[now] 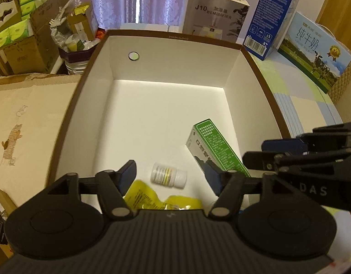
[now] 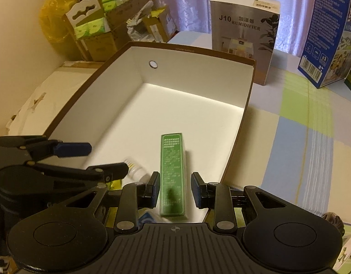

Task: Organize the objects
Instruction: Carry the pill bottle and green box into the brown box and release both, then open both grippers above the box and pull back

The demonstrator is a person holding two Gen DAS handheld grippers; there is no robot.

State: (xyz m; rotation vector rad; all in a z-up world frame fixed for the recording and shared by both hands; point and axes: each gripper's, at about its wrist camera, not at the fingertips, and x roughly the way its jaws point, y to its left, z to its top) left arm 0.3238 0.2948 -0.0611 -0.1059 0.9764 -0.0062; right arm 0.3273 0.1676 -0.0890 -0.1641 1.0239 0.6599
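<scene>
An open white box with a brown rim (image 1: 68, 114) (image 2: 248, 114) holds a long green carton (image 1: 217, 147) (image 2: 172, 173), a small white bottle (image 1: 168, 175) (image 2: 135, 171) lying on its side, and a yellow packet (image 1: 150, 197). My left gripper (image 1: 171, 177) is open above the bottle and packet. My right gripper (image 2: 174, 189) is open, its pads either side of the green carton's near end, with small gaps. Each gripper shows in the other's view, the right one at the right (image 1: 289, 150) and the left one at the left (image 2: 84, 159).
A humidifier box (image 1: 215, 13) (image 2: 244, 36), a blue carton (image 1: 271, 18) (image 2: 326, 34) and a milk carton (image 1: 317, 50) stand behind the white box on a checked cloth (image 2: 301, 125). Cardboard boxes and tissue packs (image 1: 20, 32) are stacked at the left.
</scene>
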